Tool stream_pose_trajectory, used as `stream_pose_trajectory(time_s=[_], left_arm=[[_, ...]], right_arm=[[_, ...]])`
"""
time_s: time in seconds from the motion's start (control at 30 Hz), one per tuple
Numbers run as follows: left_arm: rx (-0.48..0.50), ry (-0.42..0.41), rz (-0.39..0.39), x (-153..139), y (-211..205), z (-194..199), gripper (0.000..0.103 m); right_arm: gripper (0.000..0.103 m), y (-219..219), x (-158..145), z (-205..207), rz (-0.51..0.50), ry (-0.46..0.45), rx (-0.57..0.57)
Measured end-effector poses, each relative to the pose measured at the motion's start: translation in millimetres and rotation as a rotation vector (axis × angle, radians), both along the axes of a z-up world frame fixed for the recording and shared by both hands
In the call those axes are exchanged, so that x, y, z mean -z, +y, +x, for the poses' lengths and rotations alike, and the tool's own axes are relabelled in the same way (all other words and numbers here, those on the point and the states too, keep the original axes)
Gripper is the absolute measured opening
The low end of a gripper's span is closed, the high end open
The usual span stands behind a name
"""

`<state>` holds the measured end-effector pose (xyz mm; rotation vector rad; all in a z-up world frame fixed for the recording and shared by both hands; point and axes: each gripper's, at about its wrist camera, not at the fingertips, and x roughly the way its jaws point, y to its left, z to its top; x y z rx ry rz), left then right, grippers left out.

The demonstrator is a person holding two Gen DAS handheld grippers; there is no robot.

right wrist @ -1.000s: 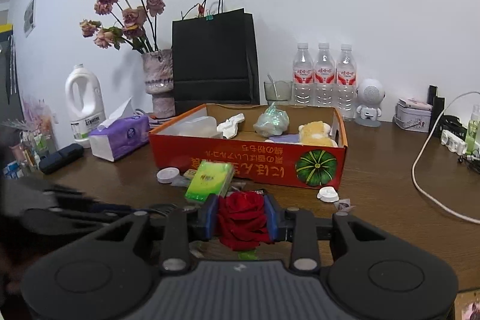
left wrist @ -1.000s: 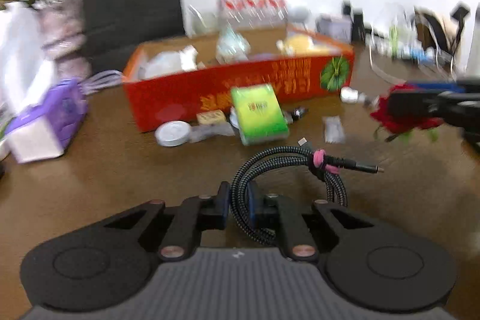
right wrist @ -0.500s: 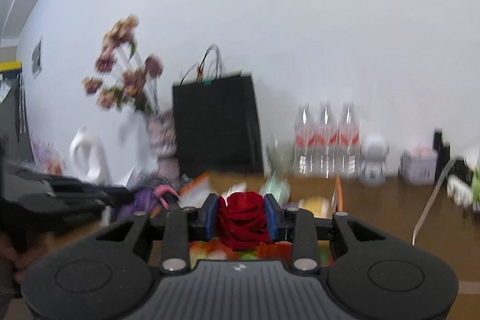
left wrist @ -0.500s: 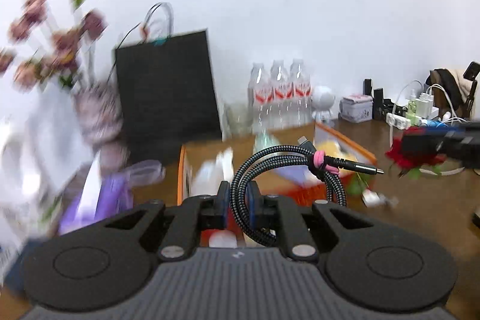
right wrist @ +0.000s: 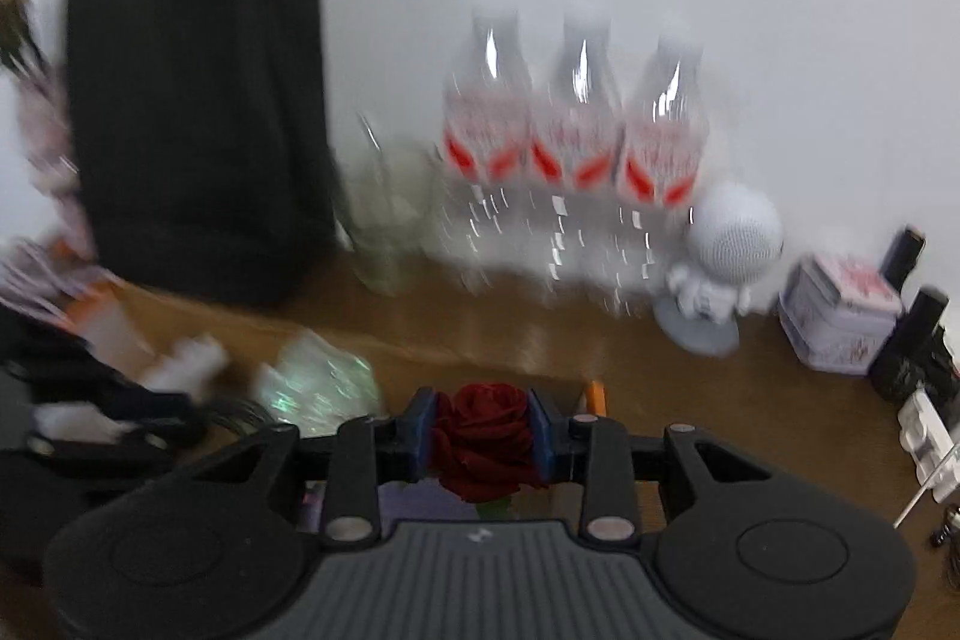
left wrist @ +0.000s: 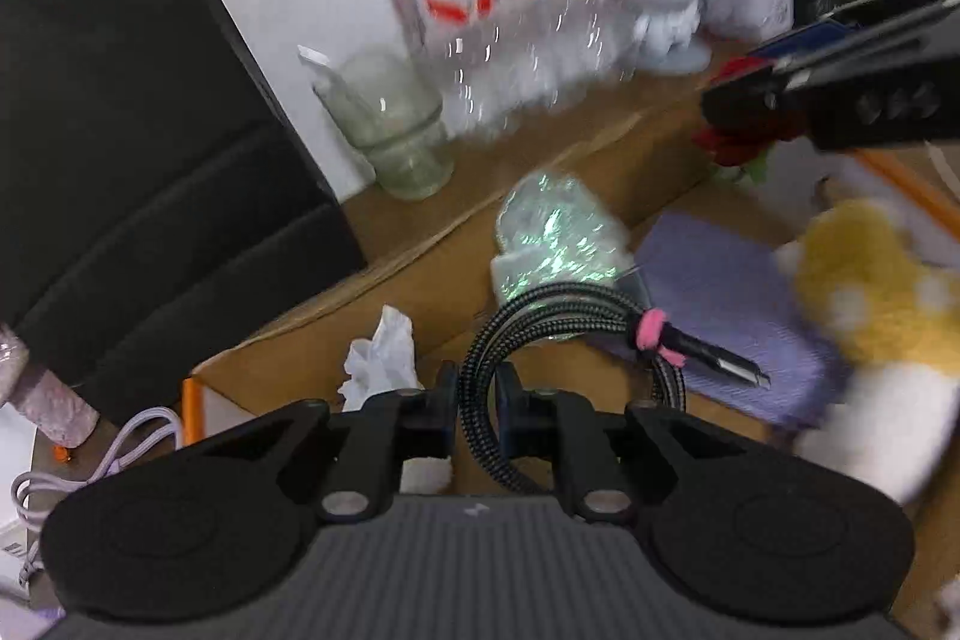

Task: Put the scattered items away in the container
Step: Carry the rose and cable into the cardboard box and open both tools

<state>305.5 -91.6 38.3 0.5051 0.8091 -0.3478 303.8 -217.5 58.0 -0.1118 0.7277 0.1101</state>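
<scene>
The left claw (left wrist: 477,400) is clamped on a coiled braided cable (left wrist: 558,334), light and springy, above the cardboard box (left wrist: 420,274). The right claw (right wrist: 480,439) pinches a soft, crushable red rose (right wrist: 486,436) by its bloom over the same box.

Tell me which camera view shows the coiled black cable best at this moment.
The left wrist view. The coiled black cable sits centred and fairly sharp, pinched in the left claw, with its pink tie and plug visible above the cardboard box. The right wrist view shows only a blurred dark loop at its left edge.
</scene>
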Motion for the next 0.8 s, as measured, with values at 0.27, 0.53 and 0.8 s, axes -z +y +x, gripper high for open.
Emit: stream_pose_trajectory(time_s=[0.27, 0.53, 0.8], left_arm=[[-0.08, 0.094, -0.017, 18.4, 13.1, 9.9, 0.014], [-0.16, 0.095, -0.181, -49.9, 53.2, -5.8, 0.043], [-0.369, 0.172, -0.204, -108.7, 81.1, -35.3, 0.064]], right_arm=[[0.038, 19.5, 43.8, 28.1, -0.169, 0.153, 0.0], [0.071, 7.5, -3.5, 21.8, -0.02, 0.249, 0.002], [0.085, -9.8, -61.2, -24.6, 0.241, 0.393, -0.002]])
